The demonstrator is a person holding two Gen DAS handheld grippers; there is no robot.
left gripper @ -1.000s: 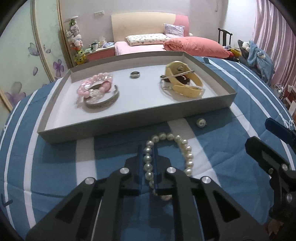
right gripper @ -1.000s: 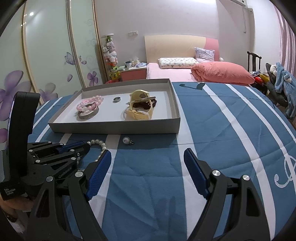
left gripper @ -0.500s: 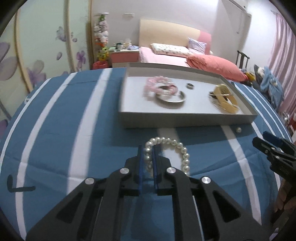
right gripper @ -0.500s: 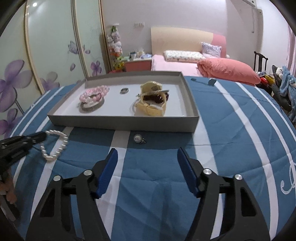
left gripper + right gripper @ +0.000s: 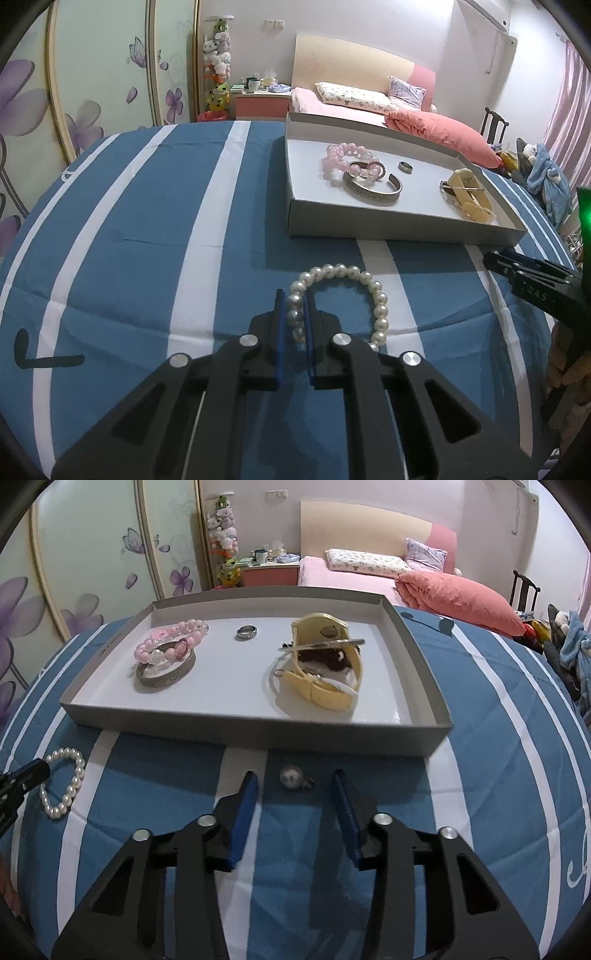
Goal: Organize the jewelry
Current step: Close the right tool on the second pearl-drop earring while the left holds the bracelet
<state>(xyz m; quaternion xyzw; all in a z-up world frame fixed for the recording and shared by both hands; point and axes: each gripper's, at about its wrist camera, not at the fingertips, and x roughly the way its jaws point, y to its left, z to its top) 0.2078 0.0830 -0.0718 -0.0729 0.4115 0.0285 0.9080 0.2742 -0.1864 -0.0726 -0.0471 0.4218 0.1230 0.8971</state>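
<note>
Two grippers: one in each hand, both low over the blue-and-white striped cloth (image 5: 480, 775).
Left gripper (image 5: 295, 308): its blue-padded fingers (image 5: 279, 321) were pinched together on one side of the pearl bracelet (image 5: 378, 306).
Pearl bracelet: the rest of the loop lay on the cloth, to the right of the fingers and short of the tray.
Right gripper (image 5: 295, 801): jaws stood wide apart, holding nothing, one blue pad (image 5: 242, 816) on either side of the pearl earring (image 5: 291, 777).
Pearl earring: on the cloth between the fingertips, touching neither, just in front of the tray's near wall.
Tray (image 5: 258, 734): a shallow grey cardboard one with a white floor, beyond both grippers.
Tray, left part: a pink bead bracelet (image 5: 173, 644) lay on a silver bangle (image 5: 166, 674).
Tray, middle back: a small metal ring (image 5: 246, 631) lay alone.
Tray, right part: a yellow hair claw (image 5: 325, 664) lay over something dark that I could not make out.
Behind: a bed (image 5: 369, 568) with pink bedding.
</note>
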